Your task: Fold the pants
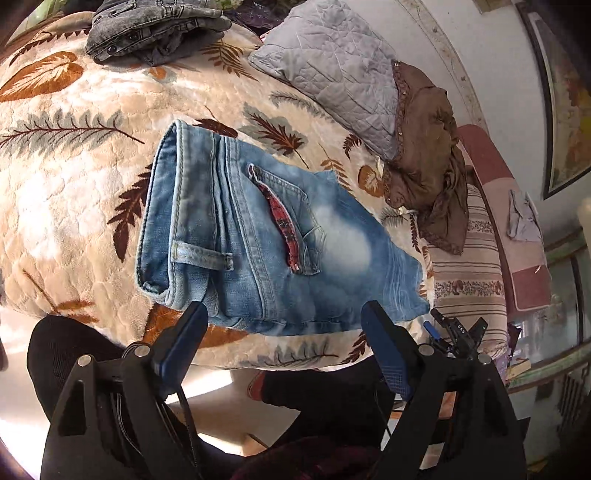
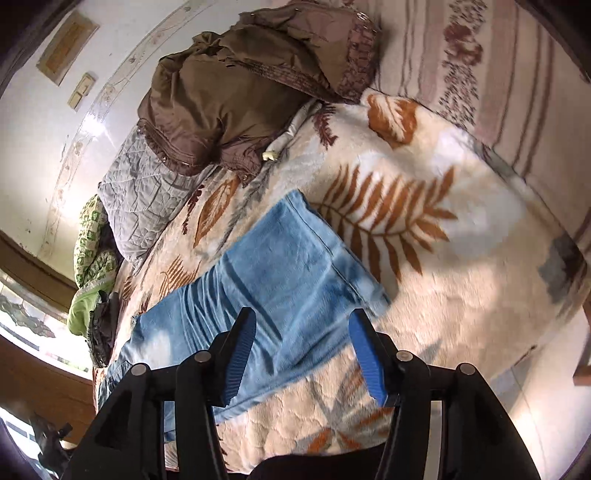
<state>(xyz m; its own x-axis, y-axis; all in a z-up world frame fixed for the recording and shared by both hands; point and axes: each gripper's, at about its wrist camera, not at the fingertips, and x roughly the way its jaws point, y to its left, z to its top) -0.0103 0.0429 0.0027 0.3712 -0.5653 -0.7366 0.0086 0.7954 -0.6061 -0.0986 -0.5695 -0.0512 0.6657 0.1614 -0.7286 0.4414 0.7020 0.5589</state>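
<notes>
Bed covered with a cream plush blanket (image 1: 74, 206) printed with rust and grey leaves; white wall behind. Beyond the grippers, toward the wall: a grey quilted pillow (image 1: 332, 70), a brown garment (image 1: 424, 162) heaped against it, a striped pillow (image 1: 469, 266). A pile of grey denim (image 1: 155, 26) sits at the far end of the bed, ahead and to the left of the left gripper.

Pants (image 1: 258, 240): light blue jeans, lying flat on the blanket, apparently already doubled leg on leg. Waistband end with belt loop and red-trimmed pocket lies directly ahead of the left gripper (image 1: 284, 317); the leg portion runs forward from the right gripper (image 2: 301, 326), its far end lying flat on the blanket.

Left gripper: fingers spread wide, nothing between them, poised just at the near edge of the waist end. Whether the tips touch the cloth, cannot tell.
Right gripper: fingers likewise apart and empty, above the near edge of the leg, left finger over the denim, right finger over bare blanket.

Judgement: a lengthwise fold looks done; a crosswise fold remains.

Risks from here:
- Pinching plush along with denim: the blanket is thick and soft, so a low approach could grab both and drag the bedding.
- Catching only the top layer, so the stacked legs peel apart when lifted.
- Uneven lift between the two ends, giving a skewed fold.
- Right view is slightly blurred at the edges; fine placement is uncertain.
</notes>
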